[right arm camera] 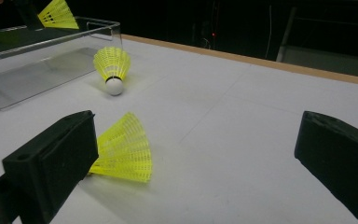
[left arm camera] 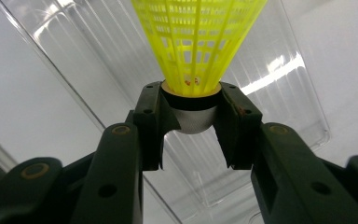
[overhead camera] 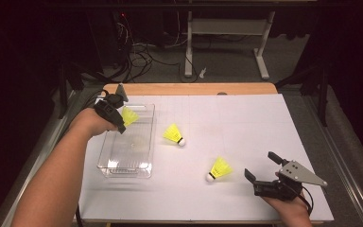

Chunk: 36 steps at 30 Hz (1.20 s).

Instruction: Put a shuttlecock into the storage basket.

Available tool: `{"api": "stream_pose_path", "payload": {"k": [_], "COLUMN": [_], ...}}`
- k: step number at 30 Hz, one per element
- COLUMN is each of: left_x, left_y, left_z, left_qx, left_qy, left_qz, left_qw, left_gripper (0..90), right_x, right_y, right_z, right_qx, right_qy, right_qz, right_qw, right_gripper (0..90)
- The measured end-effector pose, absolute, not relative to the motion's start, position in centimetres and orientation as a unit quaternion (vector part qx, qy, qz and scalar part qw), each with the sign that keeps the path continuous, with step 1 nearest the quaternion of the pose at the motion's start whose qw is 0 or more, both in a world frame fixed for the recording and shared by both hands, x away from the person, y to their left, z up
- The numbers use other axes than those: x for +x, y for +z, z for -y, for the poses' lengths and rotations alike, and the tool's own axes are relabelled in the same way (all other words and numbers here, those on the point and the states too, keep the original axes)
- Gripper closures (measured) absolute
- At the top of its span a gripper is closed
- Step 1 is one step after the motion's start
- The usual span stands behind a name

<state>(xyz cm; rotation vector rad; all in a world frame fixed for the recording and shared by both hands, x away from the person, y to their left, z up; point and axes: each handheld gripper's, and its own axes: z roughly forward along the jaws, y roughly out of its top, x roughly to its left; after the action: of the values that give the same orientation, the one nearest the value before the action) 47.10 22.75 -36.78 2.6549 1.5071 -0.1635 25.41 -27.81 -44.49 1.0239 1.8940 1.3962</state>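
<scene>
Left gripper holds a yellow shuttlecock over the clear tray.

The held shuttlecock (left arm camera: 196, 51) is clamped by its white cork between the two black jaws of the left gripper (left arm camera: 193, 119), skirt pointing away, above the far left part of the clear plastic tray (overhead camera: 144, 142) on the white desk (overhead camera: 246, 123). A second shuttlecock (overhead camera: 174, 135) lies just right of the tray; a third shuttlecock (overhead camera: 218, 169) lies nearer the right gripper (overhead camera: 260, 165), whose jaws stand wide apart with nothing in them, resting low near the desk's front right.
</scene>
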Motion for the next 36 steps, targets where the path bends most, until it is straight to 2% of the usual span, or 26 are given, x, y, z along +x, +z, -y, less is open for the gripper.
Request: {"api": "stream_pose_path", "payload": {"k": [16,33,34,36], "left_x": [47.0,47.1,46.8,46.8], "left_y": [-39.4,-40.4,-40.9,-41.0], "left_z": [-24.4,-22.8,-22.3,-22.1], "left_qx": [0.855,0.858,0.841,0.839], "left_qy": [-0.068,-0.047,-0.033,-0.033], "left_qz": [-0.513,-0.510,-0.538,-0.541], "left_qw": [0.046,0.025,0.045,0.046], "left_gripper": [64.7,64.6,64.6,64.6], "right_x": [25.5,25.5,25.5,25.4], "right_y": [-44.6,-44.7,-44.6,-44.6], "right_z": [27.6,27.6,27.6,27.6], "right_qx": [0.381,0.381,0.381,0.381], "right_qy": [0.520,0.521,0.521,0.521], "right_qz": [-0.711,-0.711,-0.711,-0.711], "right_qw": [0.282,0.279,0.280,0.280], "right_gripper": [0.1,0.1,0.1,0.1]}}
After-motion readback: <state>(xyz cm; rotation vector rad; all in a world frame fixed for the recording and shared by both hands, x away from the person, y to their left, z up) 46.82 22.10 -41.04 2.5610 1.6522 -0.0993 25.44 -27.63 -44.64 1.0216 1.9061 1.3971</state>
